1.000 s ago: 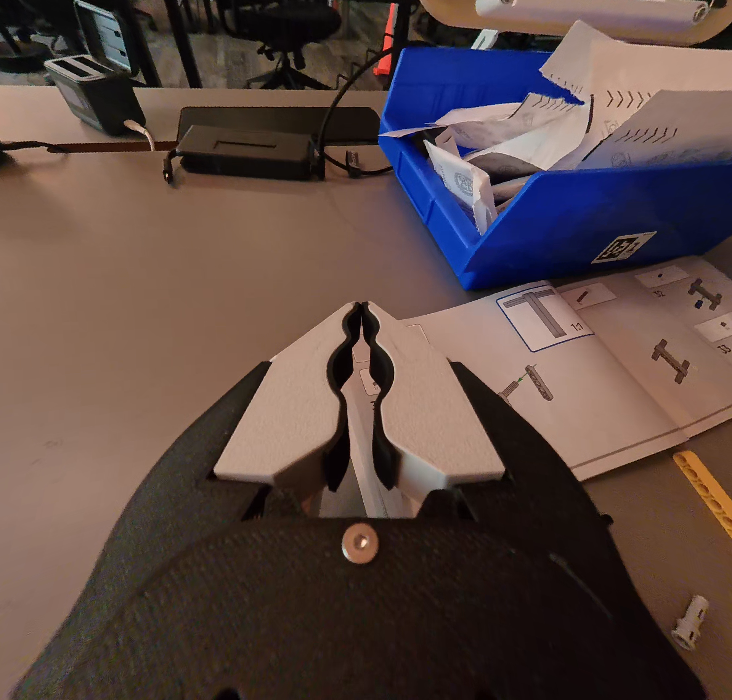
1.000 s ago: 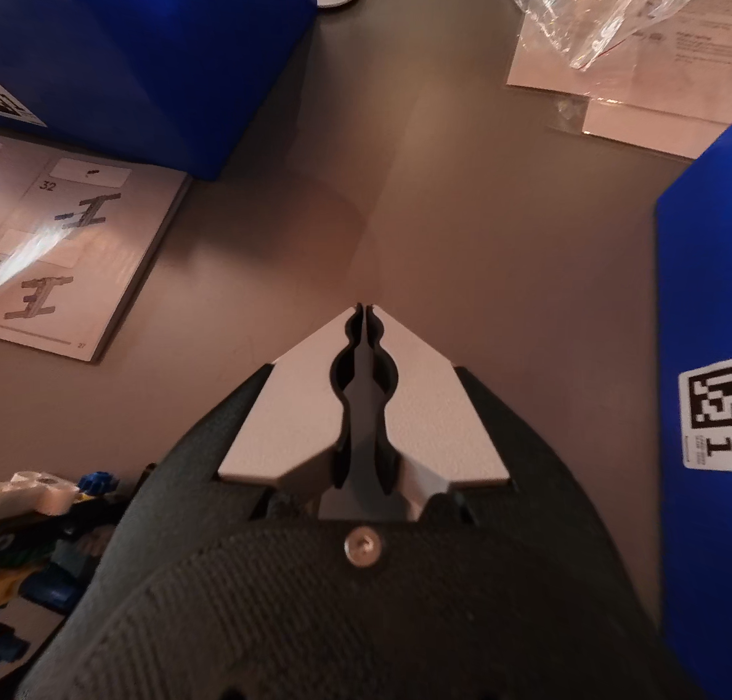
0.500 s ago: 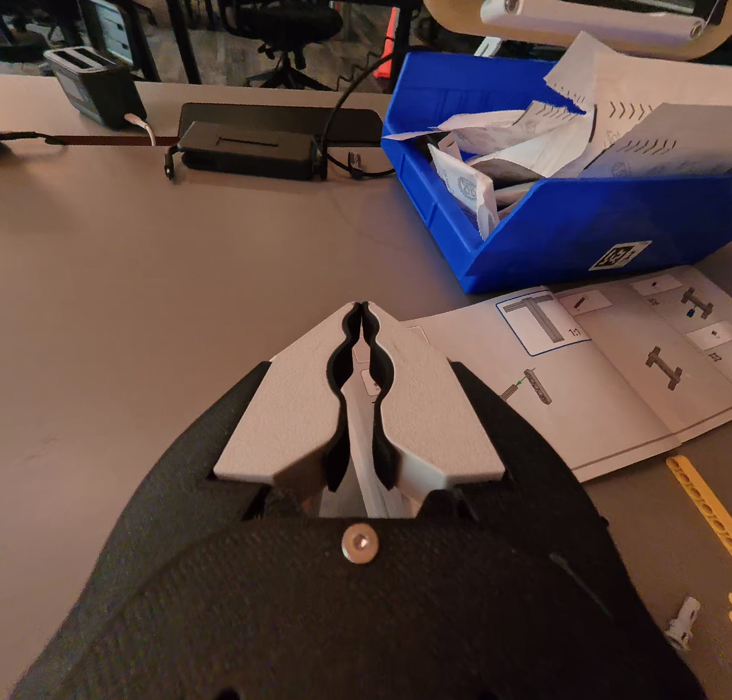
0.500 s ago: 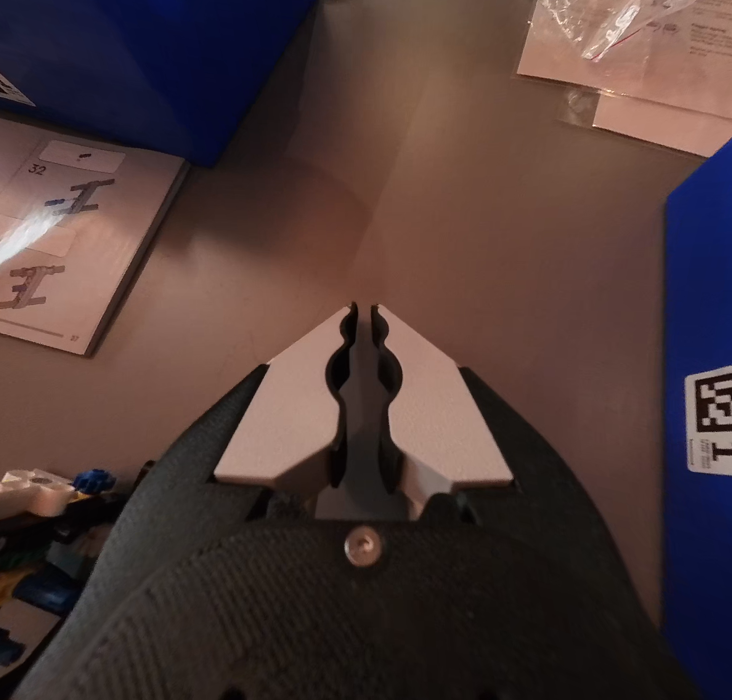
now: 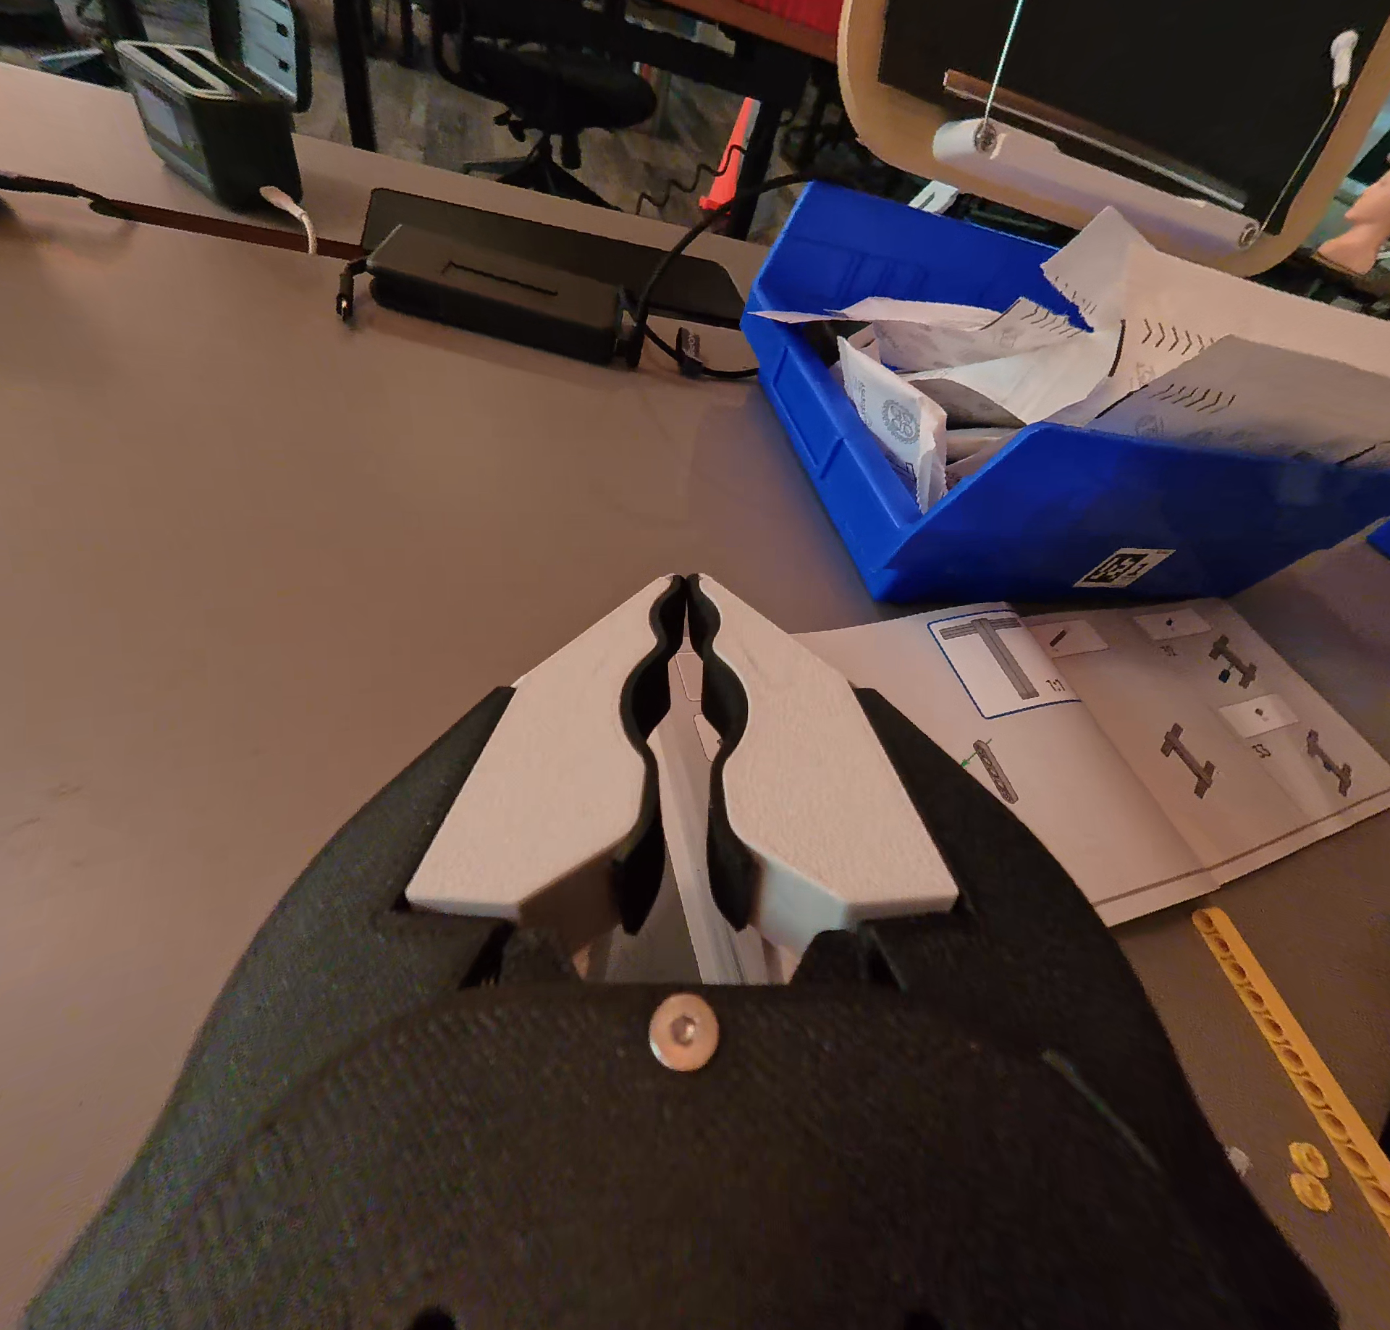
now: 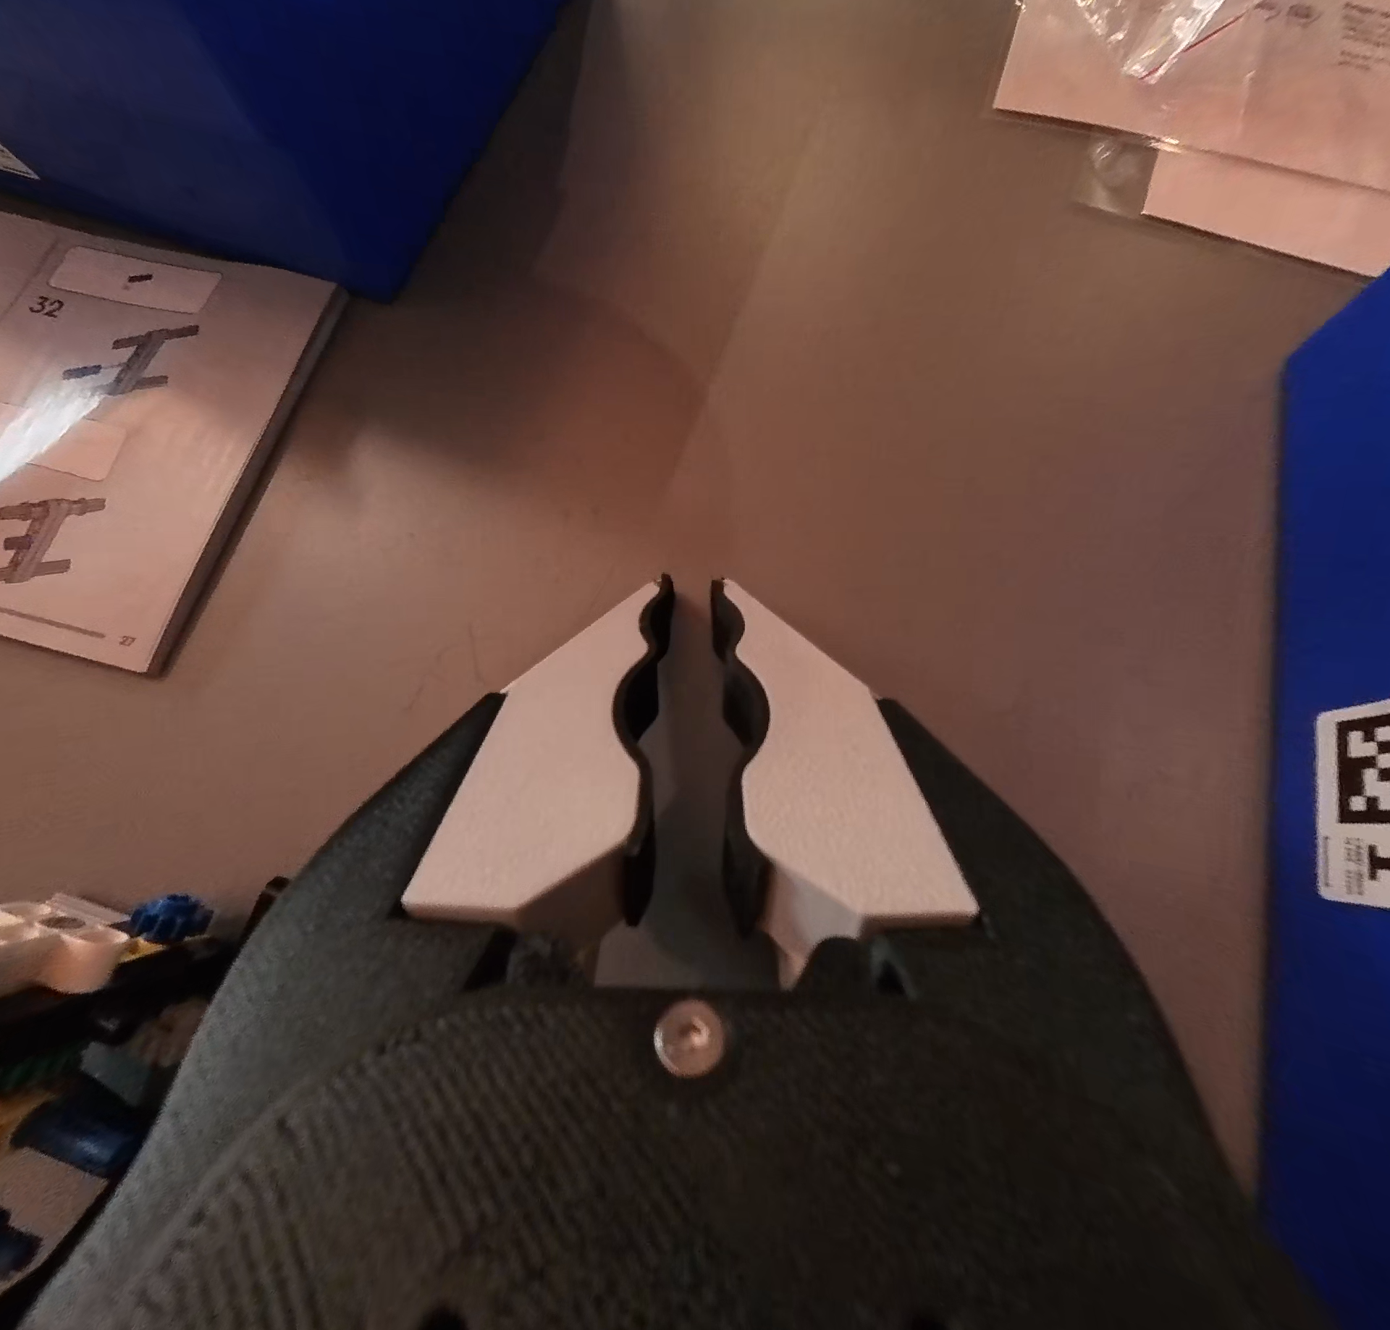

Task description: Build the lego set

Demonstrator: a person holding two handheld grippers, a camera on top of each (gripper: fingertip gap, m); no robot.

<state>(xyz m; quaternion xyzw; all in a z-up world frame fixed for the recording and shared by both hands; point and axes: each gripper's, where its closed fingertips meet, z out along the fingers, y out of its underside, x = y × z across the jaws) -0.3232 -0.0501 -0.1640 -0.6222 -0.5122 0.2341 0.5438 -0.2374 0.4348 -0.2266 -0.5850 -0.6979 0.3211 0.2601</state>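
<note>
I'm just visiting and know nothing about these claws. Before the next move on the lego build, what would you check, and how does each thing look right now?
1. Left claw empty: ok, tips together, nothing between them.
2. Right claw ready to grasp: ok, tips slightly apart, nothing held.
3. Instruction booklet readable: ok, lying open on the table in front of the blue bin.
4. Next part within reach: cannot tell; a long yellow beam lies nearby, but which piece is next is unclear.
5. Partly built model in place: cannot tell, only its edge shows.
6. Space under the right claw: ok, bare table.
</note>
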